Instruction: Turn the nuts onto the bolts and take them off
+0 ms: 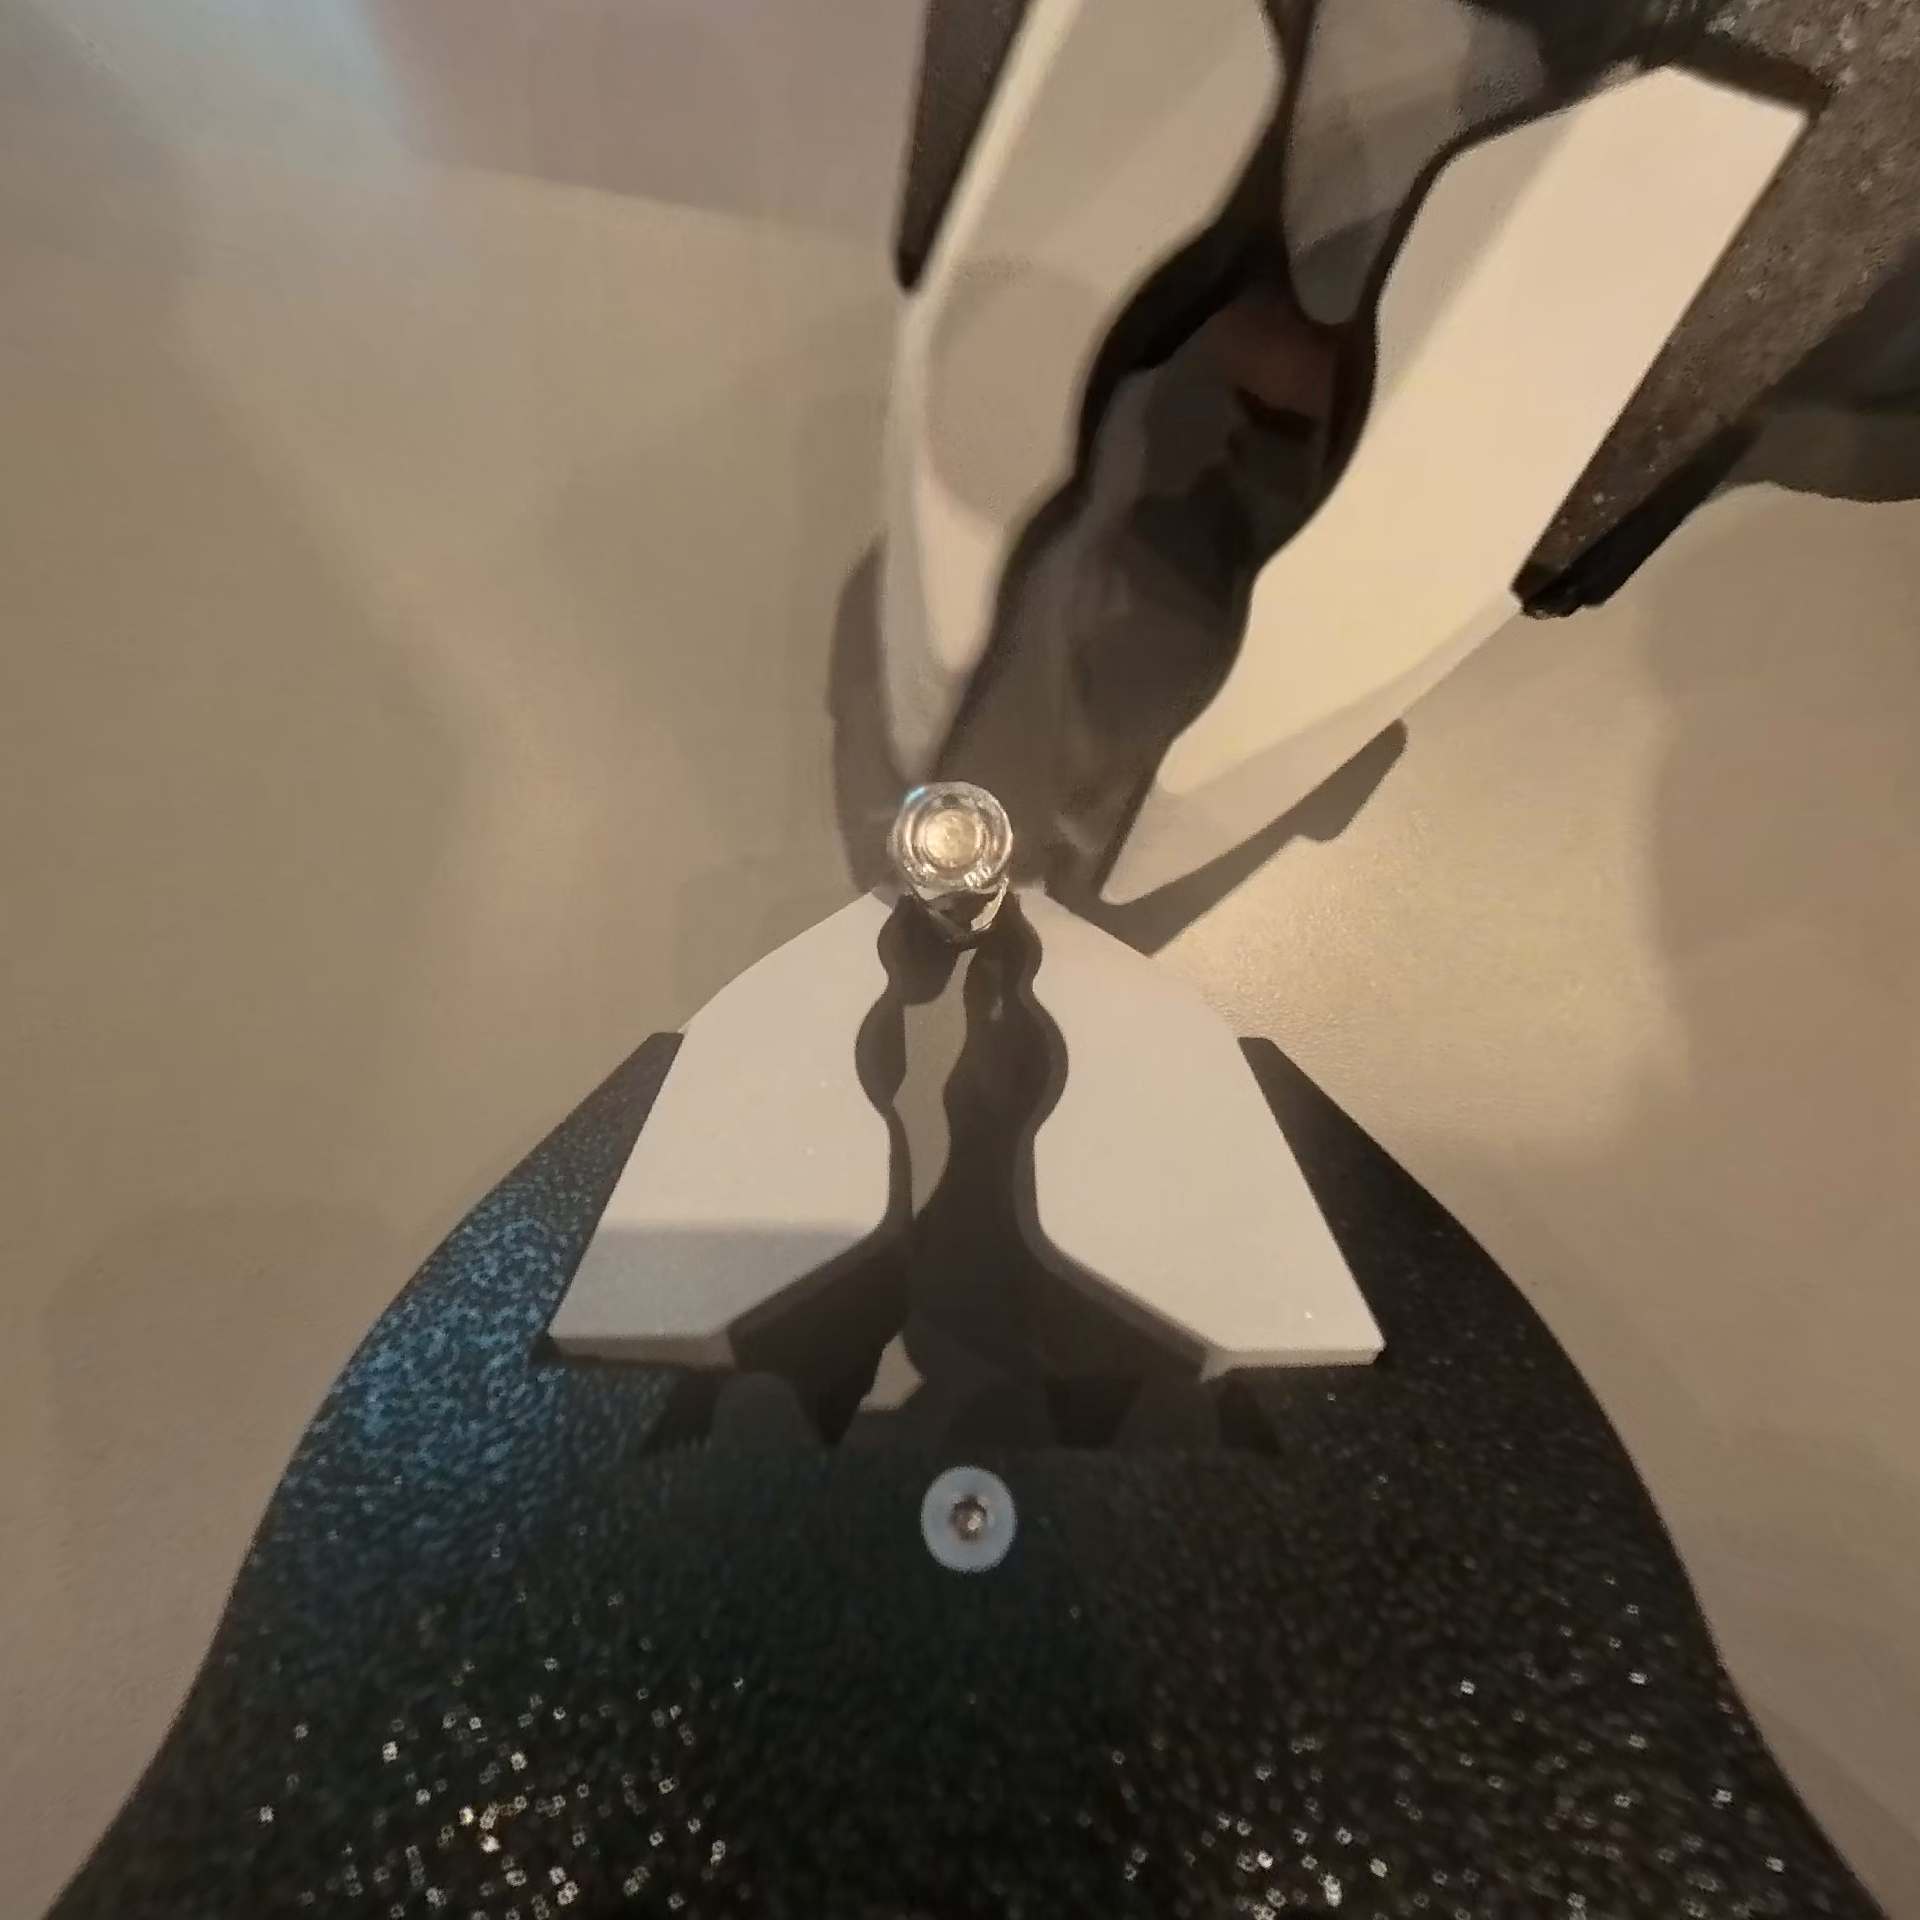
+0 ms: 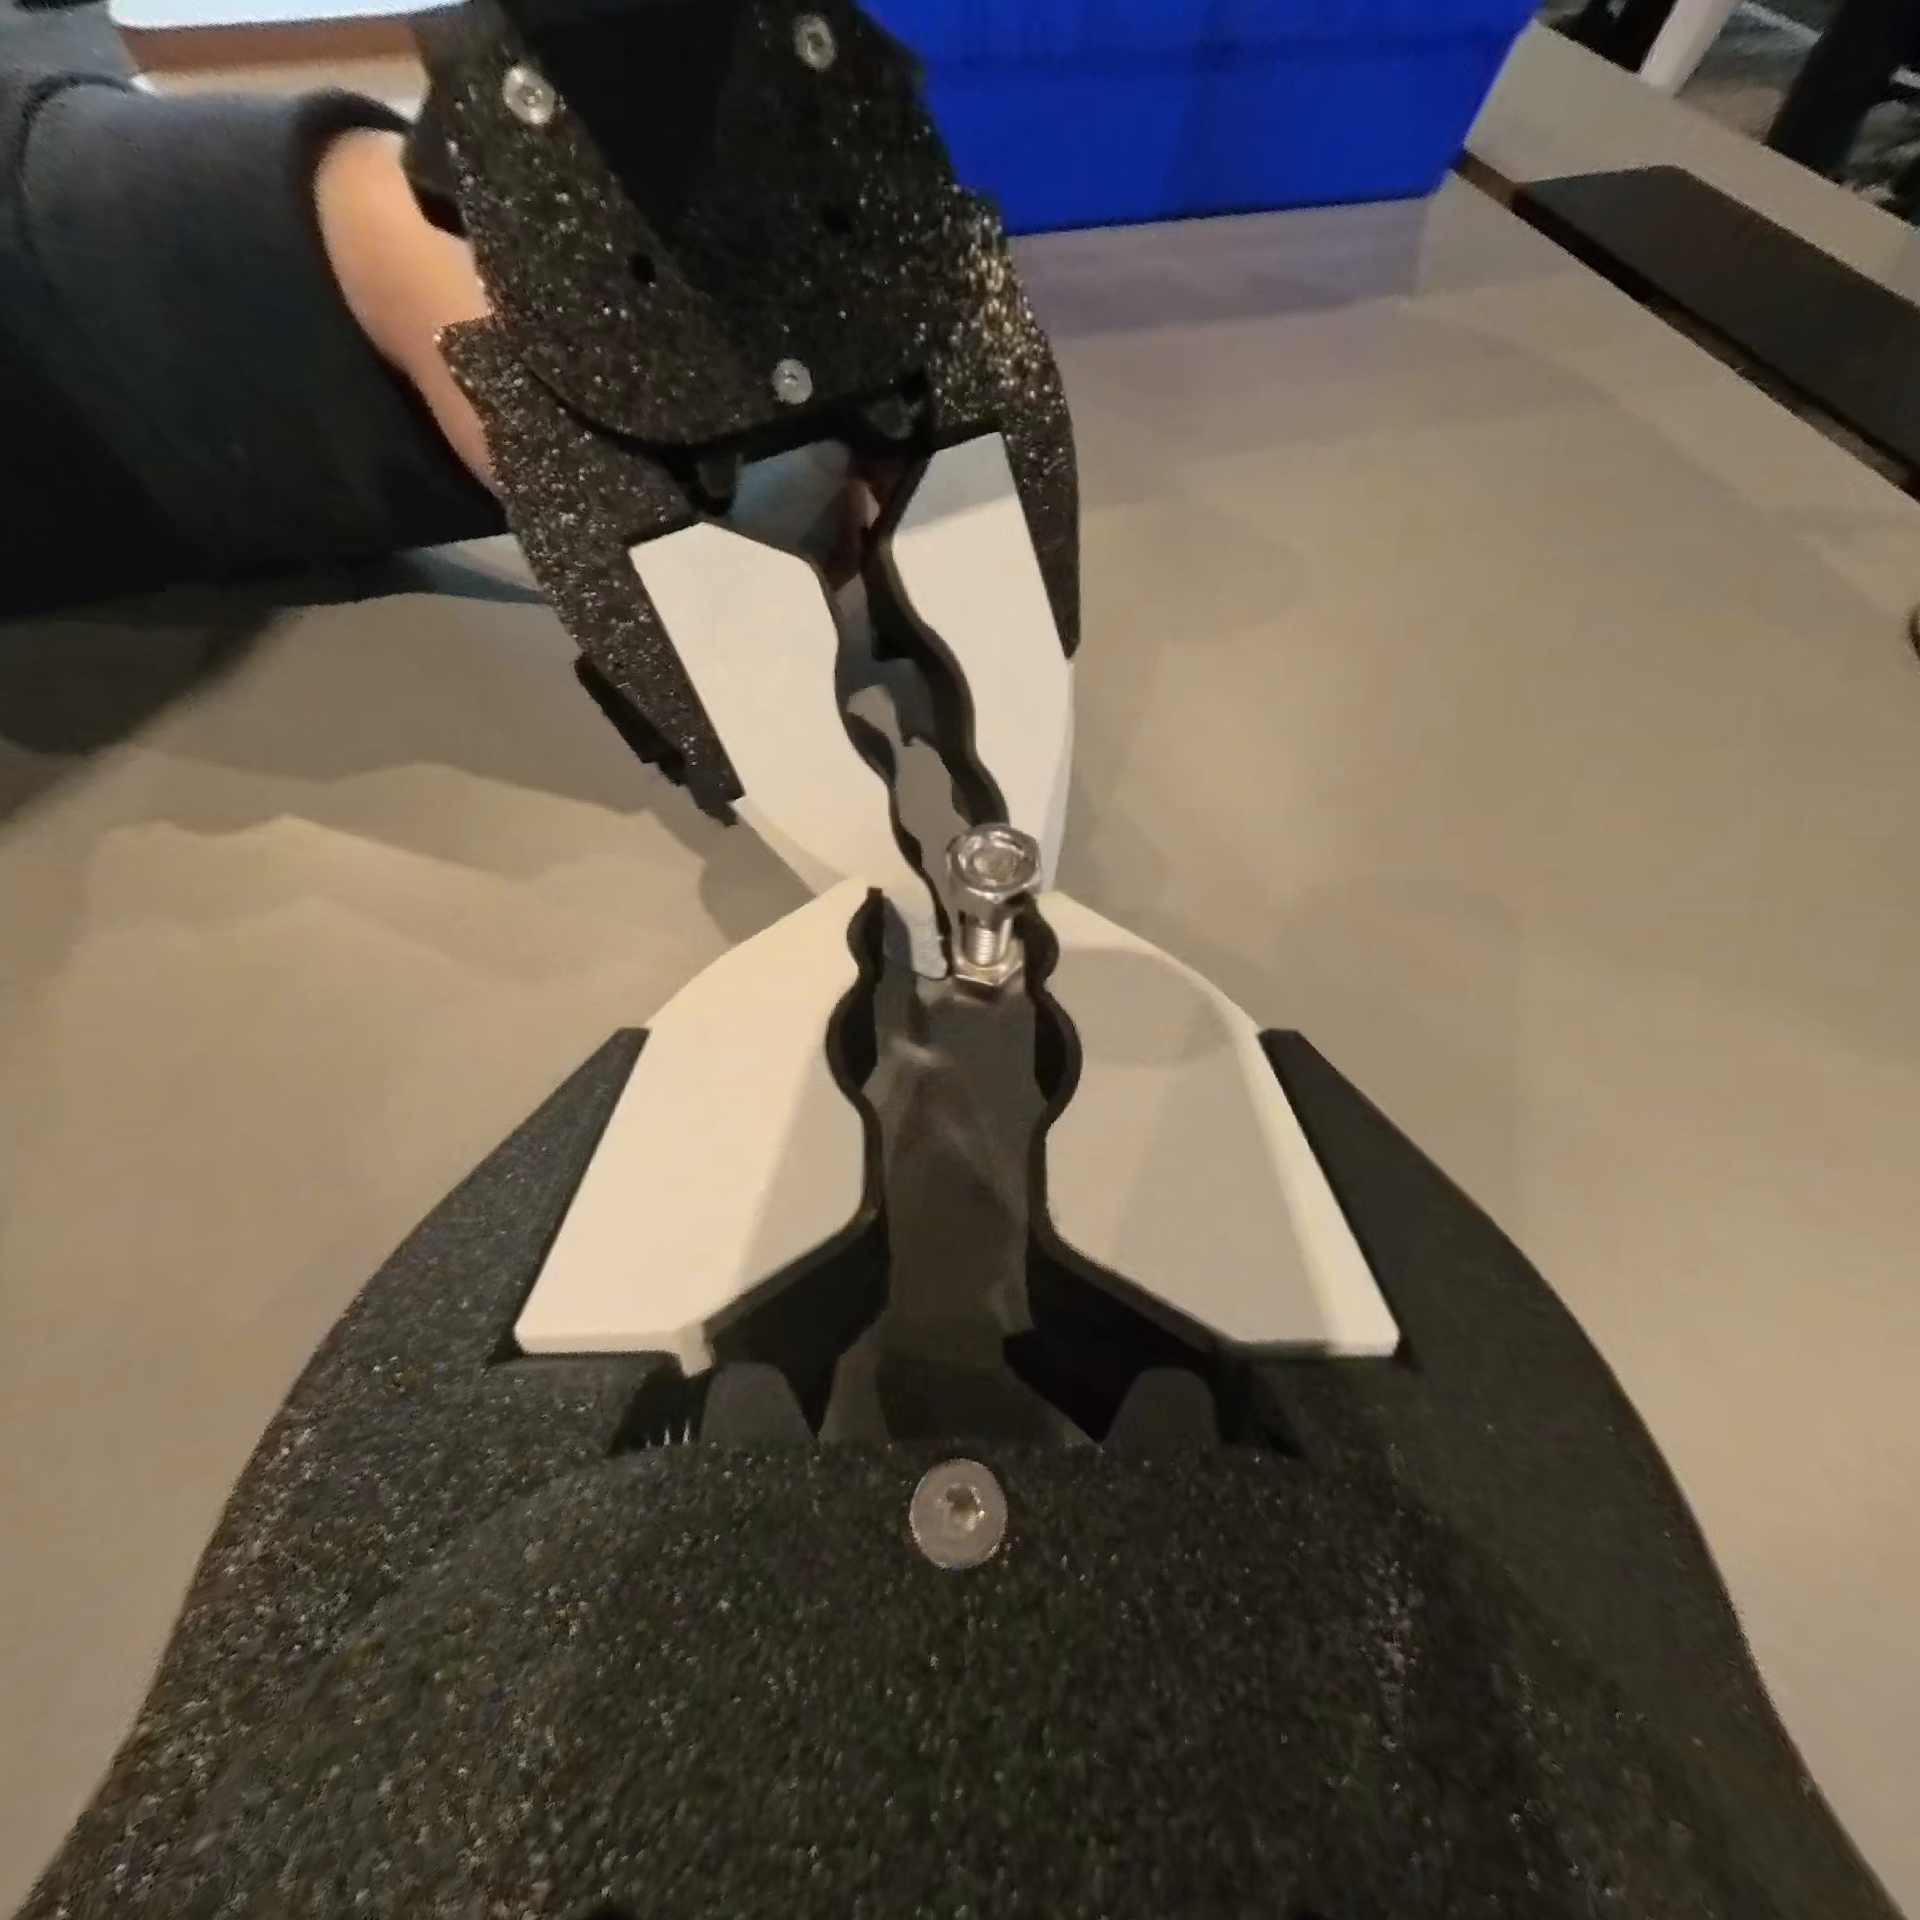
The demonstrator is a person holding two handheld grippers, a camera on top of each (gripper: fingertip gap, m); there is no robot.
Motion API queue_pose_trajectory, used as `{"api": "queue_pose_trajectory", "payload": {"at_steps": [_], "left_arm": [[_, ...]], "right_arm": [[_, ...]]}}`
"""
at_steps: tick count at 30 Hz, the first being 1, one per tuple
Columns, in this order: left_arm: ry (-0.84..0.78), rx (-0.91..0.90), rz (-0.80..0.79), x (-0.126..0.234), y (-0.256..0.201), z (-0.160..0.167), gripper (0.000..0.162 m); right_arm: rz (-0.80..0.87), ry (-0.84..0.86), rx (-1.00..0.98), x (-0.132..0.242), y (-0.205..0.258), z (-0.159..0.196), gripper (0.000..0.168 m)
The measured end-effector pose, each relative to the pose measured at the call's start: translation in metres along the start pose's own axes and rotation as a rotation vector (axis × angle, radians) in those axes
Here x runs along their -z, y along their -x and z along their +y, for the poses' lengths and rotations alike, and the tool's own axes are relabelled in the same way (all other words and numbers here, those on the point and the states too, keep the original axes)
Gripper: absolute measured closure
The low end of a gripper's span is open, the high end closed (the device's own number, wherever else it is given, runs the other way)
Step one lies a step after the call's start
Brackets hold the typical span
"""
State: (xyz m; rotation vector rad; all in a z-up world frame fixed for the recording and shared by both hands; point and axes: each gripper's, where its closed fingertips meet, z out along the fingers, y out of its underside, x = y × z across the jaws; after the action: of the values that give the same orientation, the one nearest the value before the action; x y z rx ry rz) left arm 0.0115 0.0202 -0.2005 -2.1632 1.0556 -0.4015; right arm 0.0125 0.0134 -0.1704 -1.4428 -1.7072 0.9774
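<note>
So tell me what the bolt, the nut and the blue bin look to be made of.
Bolt: bright silvery metal, likely steel; shiny hex head, glinting threads.
Nut: the same polished metal look, with reflective flats.
Blue bin: probably plastic; smooth, uniformly coloured walls with a soft sheen, though it is far off and cropped.

Workroom, grey table [image 2: 1455, 831], blue bin [image 2: 1195, 104]

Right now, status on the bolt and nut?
Left gripper jaws shut on bolt. Right gripper jaws flank nut, grip unclear. Nut on thread, away from head. Nothing in the way.
</note>
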Motion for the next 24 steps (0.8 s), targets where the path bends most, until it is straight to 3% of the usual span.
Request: {"api": "queue_pose_trajectory", "payload": {"at_steps": [3, 7, 10, 13, 18, 22, 23, 24], "left_arm": [[0.0, -0.001, 0.0, 0.0, 0.0, 0.0, 0.146], [0.0, -0.001, 0.0, 0.0, 0.0, 0.0, 0.146], [0.0, -0.001, -0.001, 0.0, 0.0, 0.0, 0.146], [0.0, 0.0, 0.0, 0.0, 0.0, 0.0, 0.146], [0.0, 0.0, 0.001, 0.0, 0.0, 0.0, 0.146], [0.0, 0.001, 0.001, 0.0, 0.0, 0.0, 0.146], [-0.001, 0.001, 0.0, 0.0, 0.0, 0.0, 0.146], [-0.002, 0.001, 0.001, 0.0, 0.0, 0.0, 0.146]], "right_arm": [[-0.048, -0.035, -0.012, 0.005, 0.006, -0.003, 0.157], [0.025, -0.031, -0.02, 0.004, -0.006, -0.003, 0.143], [0.007, 0.007, 0.009, 0.0, -0.002, 0.001, 0.144], [-0.058, -0.028, -0.003, 0.005, 0.006, -0.002, 0.164], [0.009, -0.026, -0.028, 0.005, -0.007, -0.001, 0.145], [-0.016, -0.015, 0.001, 0.0, 0.0, -0.002, 0.142], [-0.024, -0.017, -0.003, 0.002, 0.002, -0.002, 0.147], [-0.063, -0.024, -0.008, 0.005, 0.006, -0.001, 0.162]]}}
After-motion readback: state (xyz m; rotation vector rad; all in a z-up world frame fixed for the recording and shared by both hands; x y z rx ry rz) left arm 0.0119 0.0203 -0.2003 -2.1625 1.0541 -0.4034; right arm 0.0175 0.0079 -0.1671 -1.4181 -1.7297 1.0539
